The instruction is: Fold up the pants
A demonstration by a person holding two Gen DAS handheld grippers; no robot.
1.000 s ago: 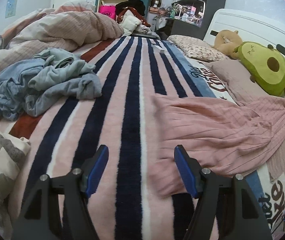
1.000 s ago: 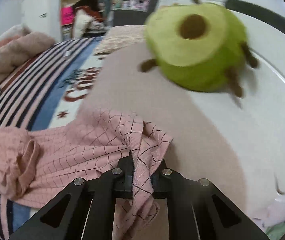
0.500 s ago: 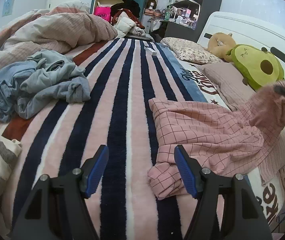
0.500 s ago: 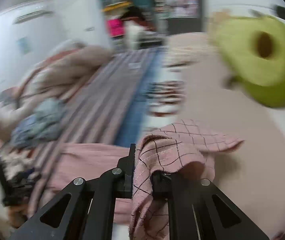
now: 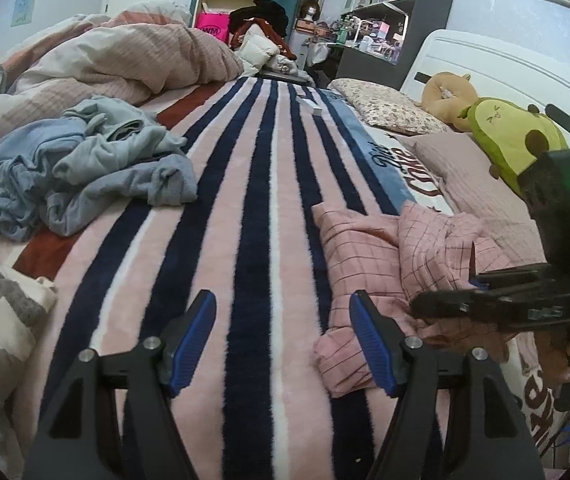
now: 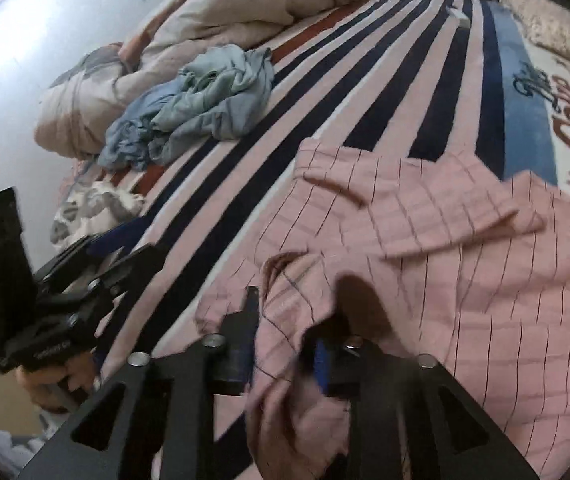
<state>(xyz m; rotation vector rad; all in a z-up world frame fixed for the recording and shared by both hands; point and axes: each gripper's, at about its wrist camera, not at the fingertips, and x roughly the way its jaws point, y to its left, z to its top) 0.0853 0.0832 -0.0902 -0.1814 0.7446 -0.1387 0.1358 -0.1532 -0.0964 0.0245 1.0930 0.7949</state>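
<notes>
**Two hand-held grippers, one fold under way**

One hand-held gripper, the right (image 6: 285, 344), is seen with a bunch of the pink grid-checked fabric pants (image 6: 465, 264) caught between its blue-padded fingers; motion blur prevents it being told whether the cloth is firmly pinched or being let go. The grasped end appears to be carried over the rest of the garment, so that a doubled layer is laid on top. The left hand-held gripper (image 5: 283, 334) is held wide apart and empty, low over the bed, just beside the near edge of the pants (image 5: 369, 264); it is judged to be kept ready for pinning or smoothing that edge. The pants are spread on the pink, white and navy striped plush blanket (image 5: 245, 208), partly doubled and rumpled. Well apart, to the left, a crumpled heap of pale blue-grey clothing (image 5: 73, 168) is left on the blanket, and a green avocado plush toy (image 5: 513, 140) is propped by the headboard.
</notes>
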